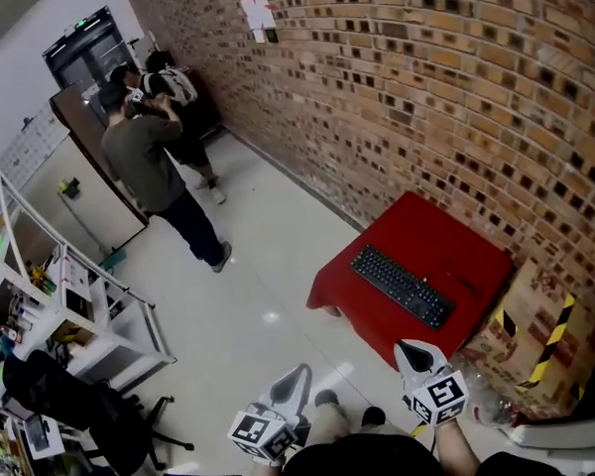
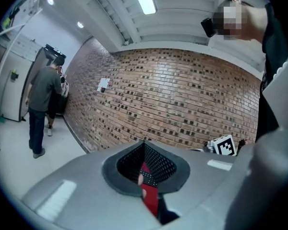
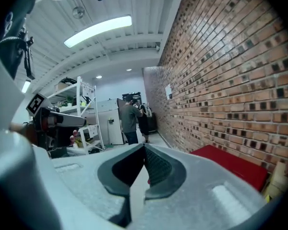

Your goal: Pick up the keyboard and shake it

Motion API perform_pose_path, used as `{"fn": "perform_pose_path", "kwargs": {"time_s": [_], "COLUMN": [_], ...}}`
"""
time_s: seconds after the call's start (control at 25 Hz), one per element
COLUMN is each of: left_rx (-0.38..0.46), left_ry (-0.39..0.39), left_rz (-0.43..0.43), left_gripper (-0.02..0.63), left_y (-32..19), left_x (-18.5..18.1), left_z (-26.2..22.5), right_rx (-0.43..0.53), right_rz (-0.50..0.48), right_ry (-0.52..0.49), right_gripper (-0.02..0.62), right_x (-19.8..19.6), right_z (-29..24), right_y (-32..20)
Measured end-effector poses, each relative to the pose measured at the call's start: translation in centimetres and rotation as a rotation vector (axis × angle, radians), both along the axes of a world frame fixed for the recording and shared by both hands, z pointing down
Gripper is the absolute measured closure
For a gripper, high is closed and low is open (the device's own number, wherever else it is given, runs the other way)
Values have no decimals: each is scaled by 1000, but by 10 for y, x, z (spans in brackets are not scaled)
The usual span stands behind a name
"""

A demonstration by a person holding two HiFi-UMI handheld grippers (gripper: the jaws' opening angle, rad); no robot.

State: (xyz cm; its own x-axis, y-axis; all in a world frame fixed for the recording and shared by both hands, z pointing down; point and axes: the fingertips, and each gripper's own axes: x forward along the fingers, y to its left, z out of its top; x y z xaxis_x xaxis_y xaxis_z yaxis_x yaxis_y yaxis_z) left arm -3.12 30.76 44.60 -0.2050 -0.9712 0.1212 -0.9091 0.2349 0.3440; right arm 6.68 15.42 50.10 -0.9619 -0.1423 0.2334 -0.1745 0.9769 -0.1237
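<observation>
Black keyboard lies flat on red counter, well ahead of left tongs and right tongs. Both are pressed together, empty. Likely light, stiff, slim plastic; pinch both short ends.

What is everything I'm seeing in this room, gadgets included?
Keyboard: one, black, on the table.
Table: one, red, by the wall.
Wall: one, brick, upper right.
Box: one, cardboard with striped tape, right of the table.
Paper: one, white, high on the wall.
People: two, far corner.
Shelves: one rack, white, left.
Chair: one, black, lower left.
Left gripper: one, white, shut, empty, bottom edge.
Right gripper: one, white, shut, empty, bottom edge.
</observation>
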Motion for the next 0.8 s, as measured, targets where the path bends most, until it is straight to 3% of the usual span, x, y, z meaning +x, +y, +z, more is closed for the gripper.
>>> {"fn": "perform_pose_path", "kwargs": {"time_s": [0.2,0.44,0.56,0.8], "left_rx": [11,0,13,-23], "left_ry": [47,52,75,149], "left_rz": [140,325,422,536], "left_gripper": [591,591,591,591], "left_y": [-67,-154,-189,-242], "left_x": [-24,-75,-105,-158], "left_z": [10,14,14,38], "right_rx": [-8,-14,-31,-67], "right_rz": [125,381,477,520], "right_ry": [37,100,105,140], "right_gripper": [606,606,606,606], "right_x": [9,15,-3,-61], "right_z": [13,23,15,12], "right_y": [-41,-113,-134,-142]}}
